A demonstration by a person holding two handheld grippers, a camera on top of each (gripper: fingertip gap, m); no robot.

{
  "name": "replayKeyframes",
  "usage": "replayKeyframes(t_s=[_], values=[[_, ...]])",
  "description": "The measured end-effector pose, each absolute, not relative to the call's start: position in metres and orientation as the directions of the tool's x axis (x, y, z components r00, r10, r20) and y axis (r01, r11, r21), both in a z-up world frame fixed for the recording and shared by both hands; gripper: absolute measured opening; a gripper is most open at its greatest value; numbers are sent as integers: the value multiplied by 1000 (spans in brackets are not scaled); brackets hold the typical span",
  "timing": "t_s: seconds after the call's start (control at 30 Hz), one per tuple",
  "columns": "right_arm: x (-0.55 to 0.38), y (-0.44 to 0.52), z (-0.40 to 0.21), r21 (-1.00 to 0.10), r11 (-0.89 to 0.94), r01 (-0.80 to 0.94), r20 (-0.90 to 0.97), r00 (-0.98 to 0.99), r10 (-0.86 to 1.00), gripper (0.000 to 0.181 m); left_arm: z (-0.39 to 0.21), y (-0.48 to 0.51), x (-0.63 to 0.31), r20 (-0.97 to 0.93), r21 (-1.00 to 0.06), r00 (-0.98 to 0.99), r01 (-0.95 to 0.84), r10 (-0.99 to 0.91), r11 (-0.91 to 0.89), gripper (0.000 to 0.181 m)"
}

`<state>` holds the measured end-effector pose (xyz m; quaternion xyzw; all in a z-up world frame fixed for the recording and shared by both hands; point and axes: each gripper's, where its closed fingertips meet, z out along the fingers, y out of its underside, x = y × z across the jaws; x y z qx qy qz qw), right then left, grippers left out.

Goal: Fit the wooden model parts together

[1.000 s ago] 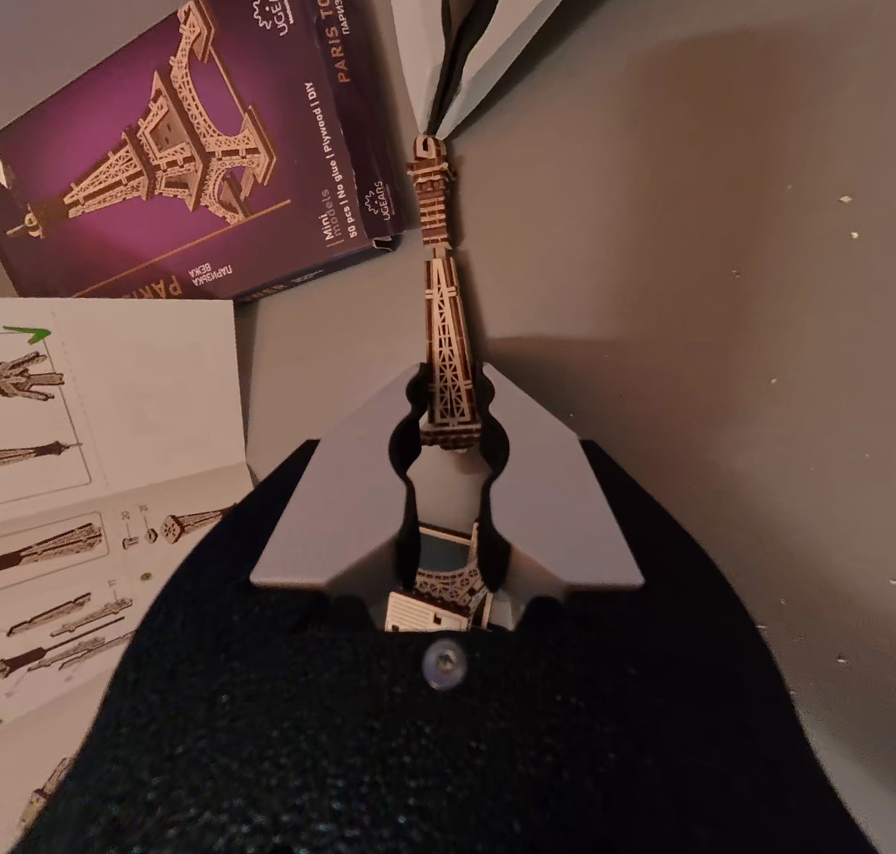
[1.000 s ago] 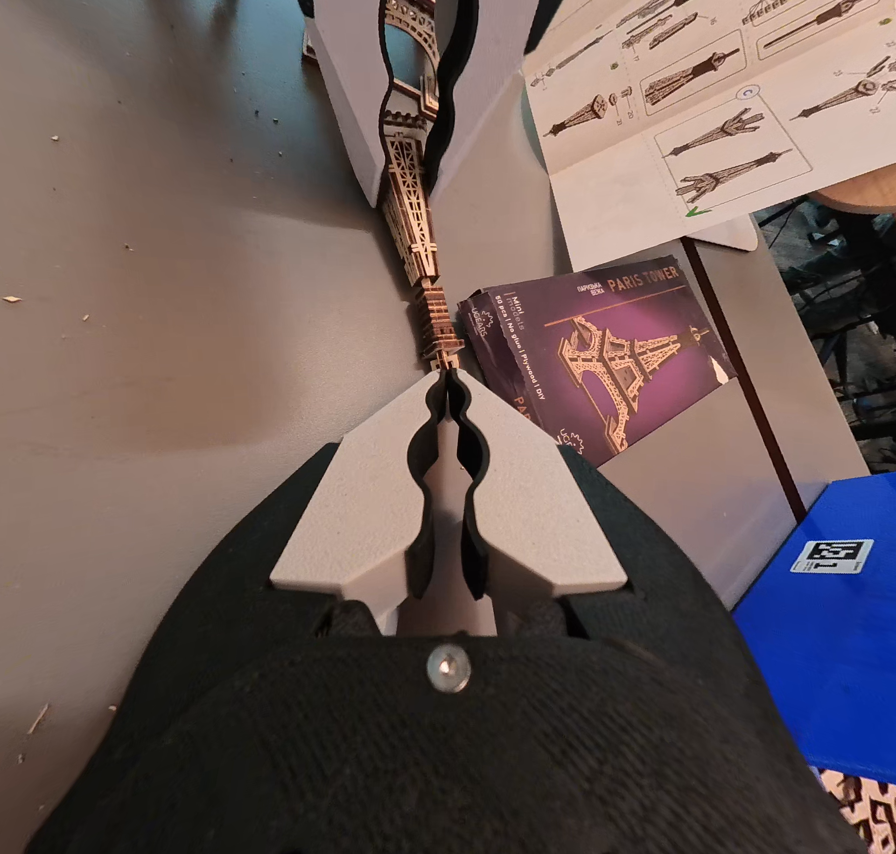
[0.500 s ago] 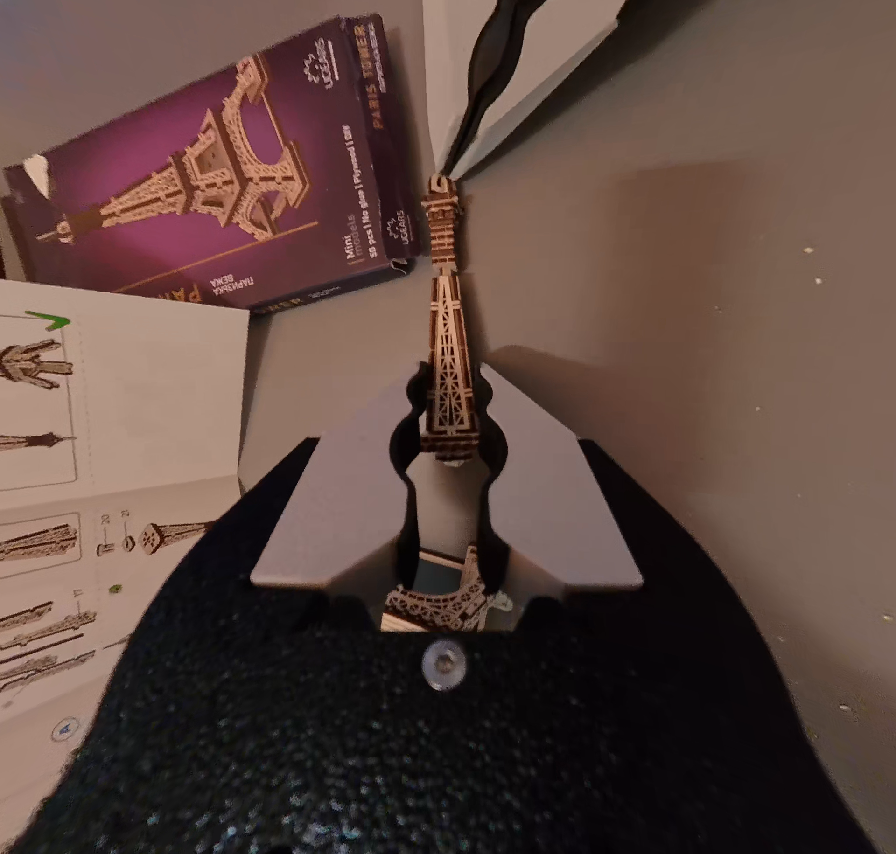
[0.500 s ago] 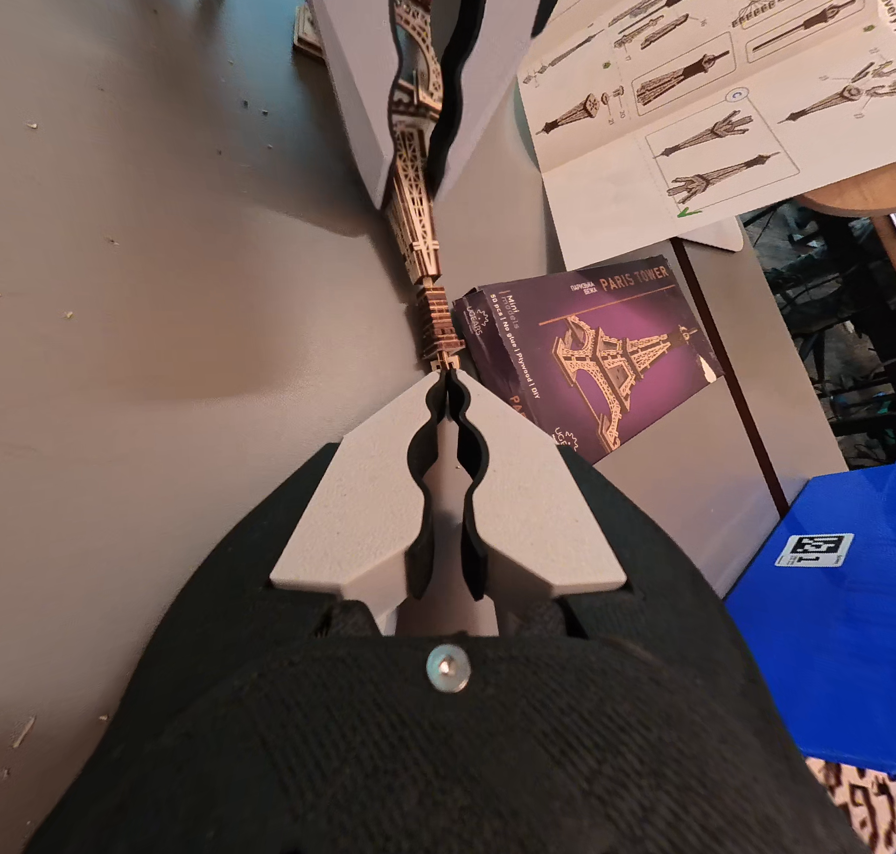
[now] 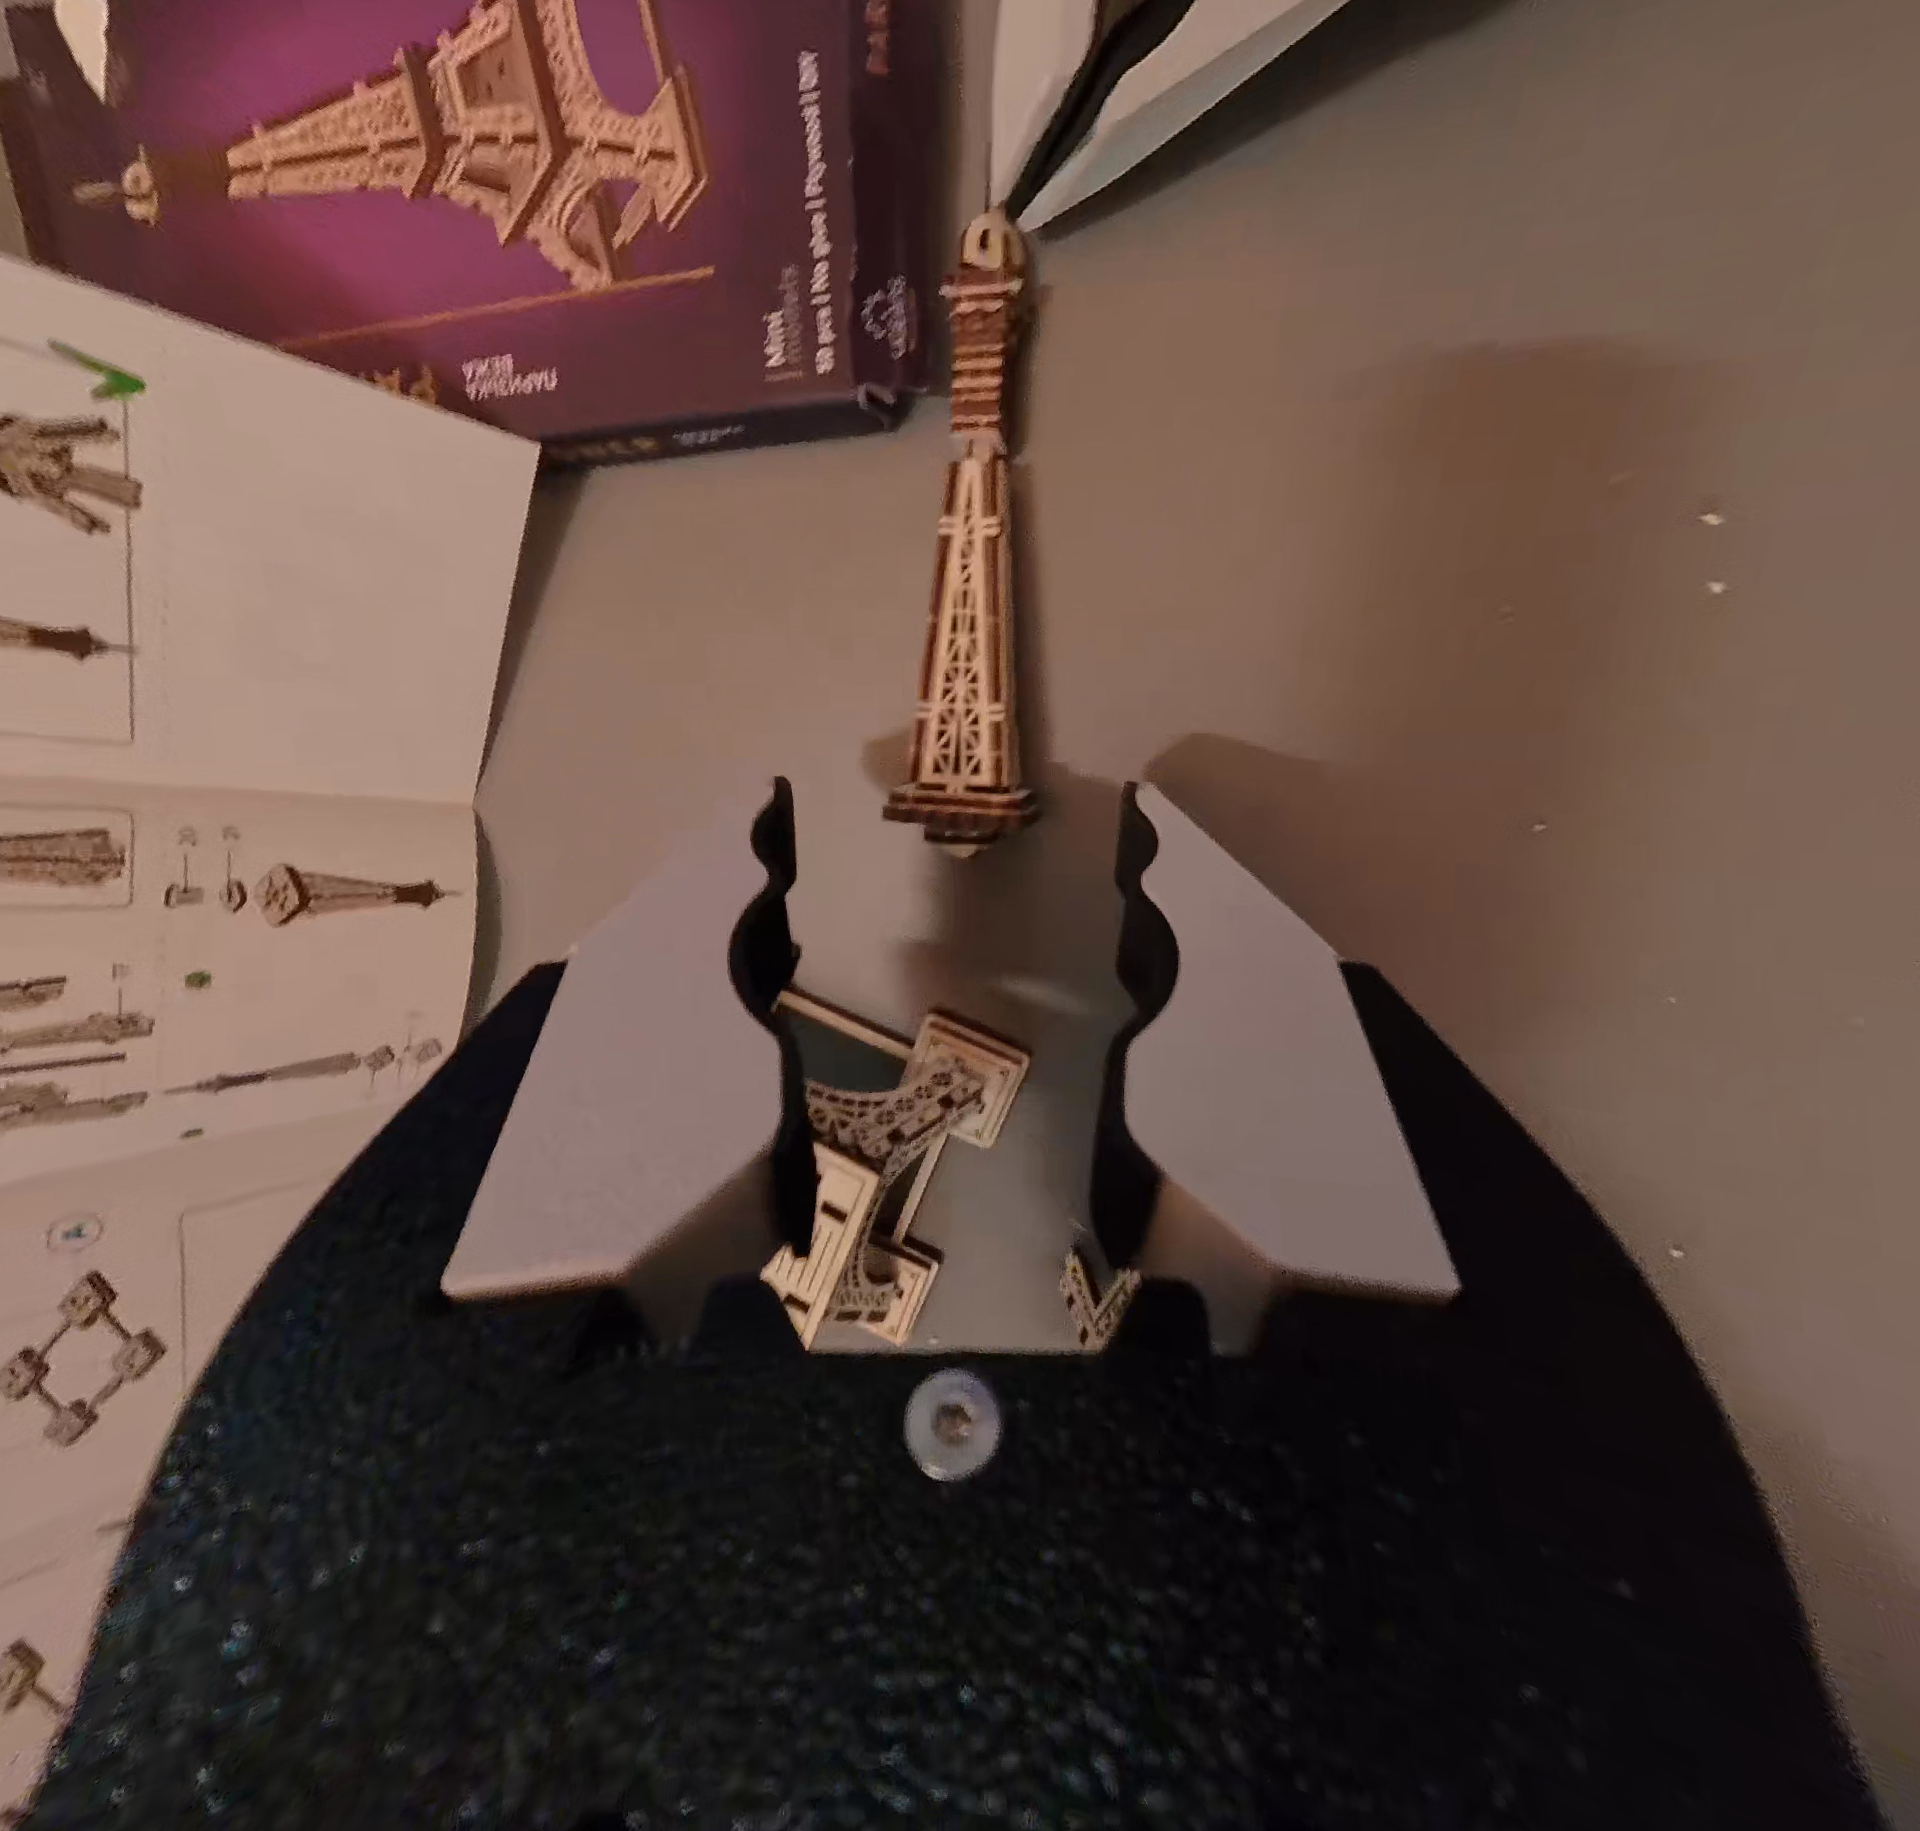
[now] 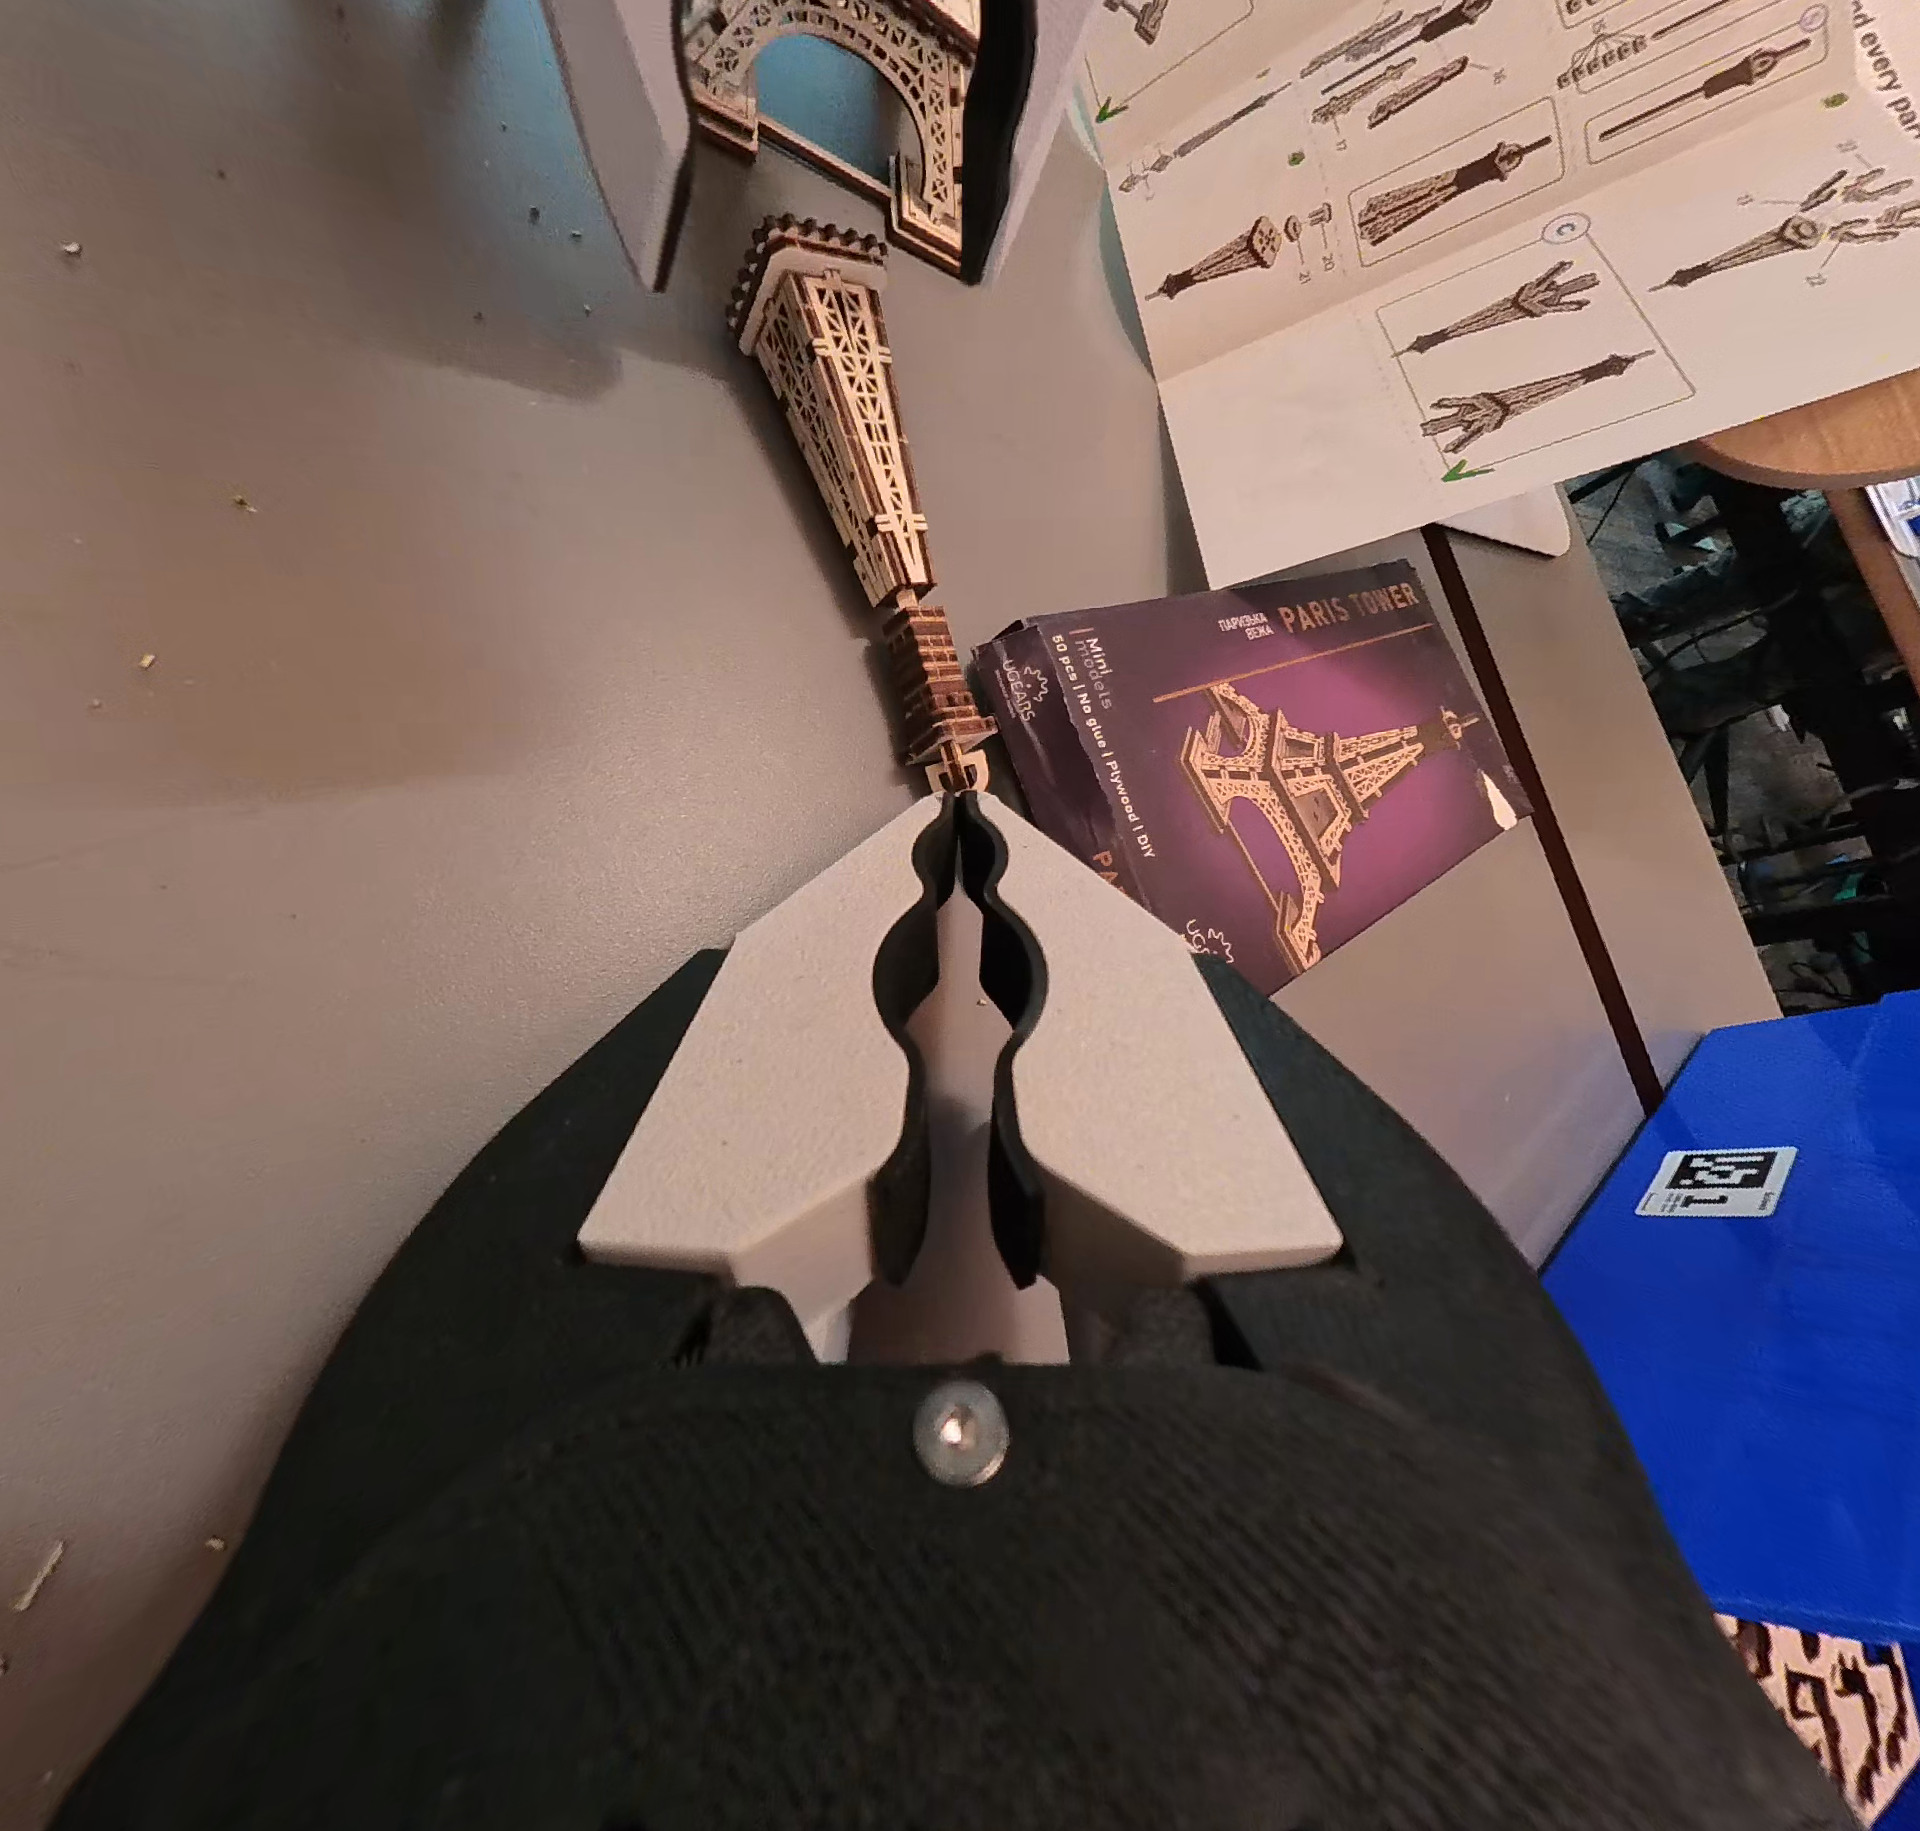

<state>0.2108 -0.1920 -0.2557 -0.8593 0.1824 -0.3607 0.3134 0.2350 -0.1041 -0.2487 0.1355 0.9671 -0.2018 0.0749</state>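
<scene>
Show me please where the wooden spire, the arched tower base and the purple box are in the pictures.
wooden spire (image 5: 968, 638): left wrist view, on its lattice shaft.
arched tower base (image 6: 831, 10): right wrist view, on the top of the arch.
purple box (image 6: 1278, 784): right wrist view, on its printed front face.

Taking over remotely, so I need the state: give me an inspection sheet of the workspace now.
Surface: grey table, wood crumbs scattered.
Job's things: tower spire pinched at its tip; arched tower base lying on the table.
Clutter: purple kit box, instruction sheet, blue board.
Grippers: left gripper open, spire free of it; right gripper shut on the tip.
Cables: nothing seen.
Surroundings: dark clutter beyond the table edge.
</scene>
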Motion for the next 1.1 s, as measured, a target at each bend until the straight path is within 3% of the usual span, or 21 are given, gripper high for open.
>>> replayKeyframes(t_s=[0.03, 0.23, 0.43, 0.6, 0.8, 0.93, 1.0, 1.1], values=[[211, -192, -256, -669, -739, -85, 509, 672, -538, 0, -250, -102, 239, -200, -359, -956, 275, 215, 892, 60], [211, -192, -256, -668, -740, -83, 513, 669, -538, 0, -264, -102, 239, -157, -318, -961, 267, 227, 910, 45], [210, -191, -255, -661, -748, -61, 534, 662, -526, 0, -249, -106, 240, -162, -373, -954, 294, 251, 880, 29], [211, -193, -245, -693, -719, -48, 541, 624, -564, 8, -220, -76, 247, -170, -217, -911, 406, 375, 888, 29], [198, -157, -191, -900, -432, 60, 367, 641, -675, 35, -154, -65, 244, -177, 87, -784, 589, 594, 803, 29], [191, -138, -188, -934, -353, 50, 287, 693, -662, 47, -129, -83, 239, -214, 191, -677, 677, 704, 710, 29], [199, -144, -189, -939, -345, 12, 270, 649, -711, 55, -122, -92, 235, -243, 163, -642, 712, 727, 683, 29], [202, -153, -183, -972, -228, -59, 137, 647, -750, 60, -117, -101, 219, -271, -15, -636, 753, 723, 657, 28]])
